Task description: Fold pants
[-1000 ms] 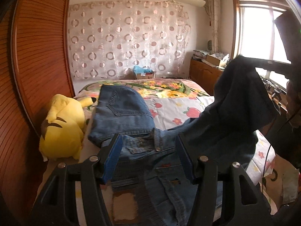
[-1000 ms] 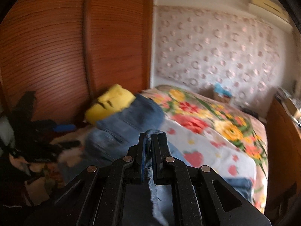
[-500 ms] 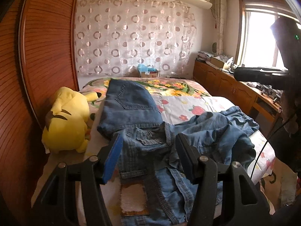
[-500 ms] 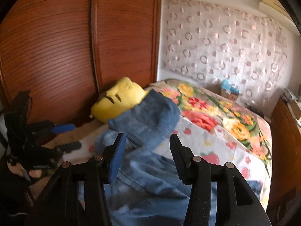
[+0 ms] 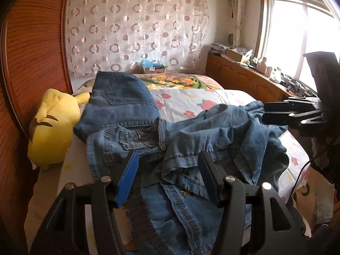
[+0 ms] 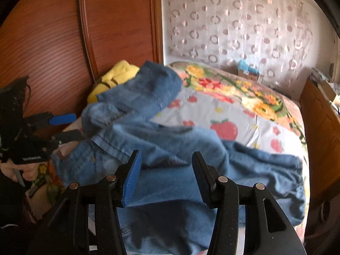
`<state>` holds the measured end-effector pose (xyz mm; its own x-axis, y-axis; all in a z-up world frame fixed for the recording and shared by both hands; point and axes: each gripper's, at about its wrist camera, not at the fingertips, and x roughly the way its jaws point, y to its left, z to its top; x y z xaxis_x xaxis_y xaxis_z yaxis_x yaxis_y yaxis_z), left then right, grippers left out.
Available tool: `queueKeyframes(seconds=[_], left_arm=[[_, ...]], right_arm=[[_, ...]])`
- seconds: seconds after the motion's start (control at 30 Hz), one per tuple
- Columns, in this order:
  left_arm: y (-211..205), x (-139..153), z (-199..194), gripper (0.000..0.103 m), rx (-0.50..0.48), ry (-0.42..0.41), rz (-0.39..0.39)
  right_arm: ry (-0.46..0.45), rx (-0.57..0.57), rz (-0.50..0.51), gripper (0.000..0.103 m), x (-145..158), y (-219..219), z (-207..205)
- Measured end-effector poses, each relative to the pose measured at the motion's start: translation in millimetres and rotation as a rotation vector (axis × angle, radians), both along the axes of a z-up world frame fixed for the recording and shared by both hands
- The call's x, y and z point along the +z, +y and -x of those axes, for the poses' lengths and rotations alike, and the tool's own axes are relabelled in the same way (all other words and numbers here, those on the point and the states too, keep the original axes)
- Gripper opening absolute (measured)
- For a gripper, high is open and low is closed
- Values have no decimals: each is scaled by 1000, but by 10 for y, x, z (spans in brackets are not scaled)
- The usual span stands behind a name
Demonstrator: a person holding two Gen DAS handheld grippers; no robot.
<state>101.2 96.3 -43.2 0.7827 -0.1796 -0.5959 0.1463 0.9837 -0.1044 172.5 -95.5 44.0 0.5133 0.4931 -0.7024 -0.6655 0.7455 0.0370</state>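
Pants (image 5: pixel 136 110): blue denim, lying rumpled on the bed (image 5: pixel 191 99); one part spread flat toward the far end beside the plush toy, back pocket stitching upward; waistband with a metal button near the middle; the rest heaped in loose folds across the near half, one portion draped over the bed's right edge.

Left gripper (image 5: pixel 167 170): black frame, blue pad on one finger; jaws stand apart about half way, nothing clamped; denim lies below and between the fingers, not pinched; seen from the right wrist view at the left border (image 6: pixel 61 127), low beside the bed's edge, a hand beneath it.

Right gripper (image 6: pixel 166 170): same build; jaws apart about half way, holding nothing; cloth lies loose under them; seen from the left wrist view at the right (image 5: pixel 276 114), just over the heaped denim.

Plush toy (image 5: pixel 53 127): yellow, dark markings, lying on the bed's left side against the wooden wardrobe (image 5: pixel 31 48), touching the spread part of the pants.

Bedding: floral and fruit print sheet.

Curtain (image 5: pixel 136 29): sheer, ring pattern, behind the bed.

Cabinet (image 5: pixel 244 78): low, wooden, under the window (image 5: pixel 297 34), cluttered on top.
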Motion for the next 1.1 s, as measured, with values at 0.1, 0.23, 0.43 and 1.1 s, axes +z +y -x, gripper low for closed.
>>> queueKeyframes(seconds=[0.1,0.23,0.43,1.1], left_arm=[[-43,-83,-75,52,-11,22,-17],[-115,-180,-191,50,-27,51,-55],[-289,-299,-323,45,-77,76,-118],[278,783,-318,2,81,-152,-149]], right_arm=[[31,-2,4,52,-191,28,-83],[52,-13,51,52,-419,38,-152],[116,12,54,43,-607,-142,-87],[51,215,-236,4,233,151,573]])
